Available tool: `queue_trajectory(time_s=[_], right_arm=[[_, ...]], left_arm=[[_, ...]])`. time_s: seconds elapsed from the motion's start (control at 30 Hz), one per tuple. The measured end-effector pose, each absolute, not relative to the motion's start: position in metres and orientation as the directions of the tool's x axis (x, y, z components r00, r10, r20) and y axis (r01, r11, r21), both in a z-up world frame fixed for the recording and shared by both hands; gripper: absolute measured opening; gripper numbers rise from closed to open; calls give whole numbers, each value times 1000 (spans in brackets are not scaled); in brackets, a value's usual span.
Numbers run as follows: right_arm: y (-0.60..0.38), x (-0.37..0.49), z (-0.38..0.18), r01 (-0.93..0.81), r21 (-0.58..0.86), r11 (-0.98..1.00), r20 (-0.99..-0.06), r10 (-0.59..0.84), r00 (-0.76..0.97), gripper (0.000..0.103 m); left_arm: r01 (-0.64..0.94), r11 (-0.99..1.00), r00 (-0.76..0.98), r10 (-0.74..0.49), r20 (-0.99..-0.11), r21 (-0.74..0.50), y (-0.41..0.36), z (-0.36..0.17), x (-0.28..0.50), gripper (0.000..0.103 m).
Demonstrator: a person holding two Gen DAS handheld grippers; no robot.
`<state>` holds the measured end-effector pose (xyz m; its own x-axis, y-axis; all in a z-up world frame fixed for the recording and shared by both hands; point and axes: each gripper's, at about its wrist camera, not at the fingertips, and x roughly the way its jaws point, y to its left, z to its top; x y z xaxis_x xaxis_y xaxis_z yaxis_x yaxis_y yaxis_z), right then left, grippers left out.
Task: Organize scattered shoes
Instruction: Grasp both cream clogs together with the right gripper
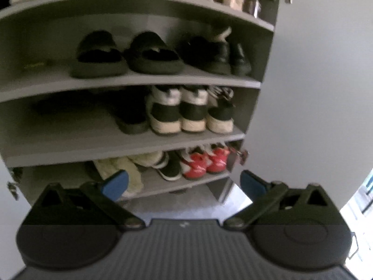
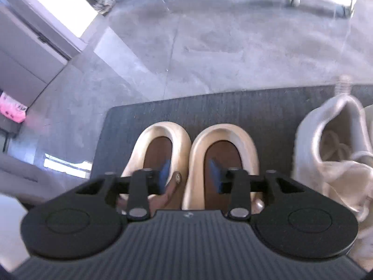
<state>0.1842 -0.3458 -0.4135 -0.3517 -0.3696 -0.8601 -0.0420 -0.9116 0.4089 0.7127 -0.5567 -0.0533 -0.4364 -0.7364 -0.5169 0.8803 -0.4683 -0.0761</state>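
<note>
blue fingers (image 2: 190,175) straddle gold shoes' (image 2: 225,154) inner edges.

On my left feed the shoe cabinet (image 1: 130,79) sits dim and soft with motion blur, shelves bowed by the fisheye; on my right feed daylight glares across the floor (image 2: 186,46), smearing its far edge; black corners frame both.

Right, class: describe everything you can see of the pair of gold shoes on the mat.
The pair of gold shoes looks like shiny metallic slip-ons with brown insoles, rounded ends pointing away. They sit side by side, upright, inner edges touching, on the dark mat, left of a beige sneaker. The right hand-held gripper hangs open above them, one blue pad over each insole.
</note>
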Motion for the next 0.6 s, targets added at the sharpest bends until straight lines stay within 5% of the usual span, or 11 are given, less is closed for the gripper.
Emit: queue_trajectory(time_s=[0.3, 0.43, 0.6], right_arm=[[-379, 167, -451, -19, 366, -931, -917, -356, -180, 80], [-380, 160, -456, 53, 410, -911, -901, -413, -134, 73], [-362, 166, -444, 147, 473, -869, -870, -487, -78, 36]], left_arm=[[932, -340, -351, -764, -542, -124, -569, -43, 758, 103], [928, -354, -359, -766, -533, -116, -566, -39, 759, 103], [924, -341, -380, -760, -528, -173, -571, -35, 759, 103]])
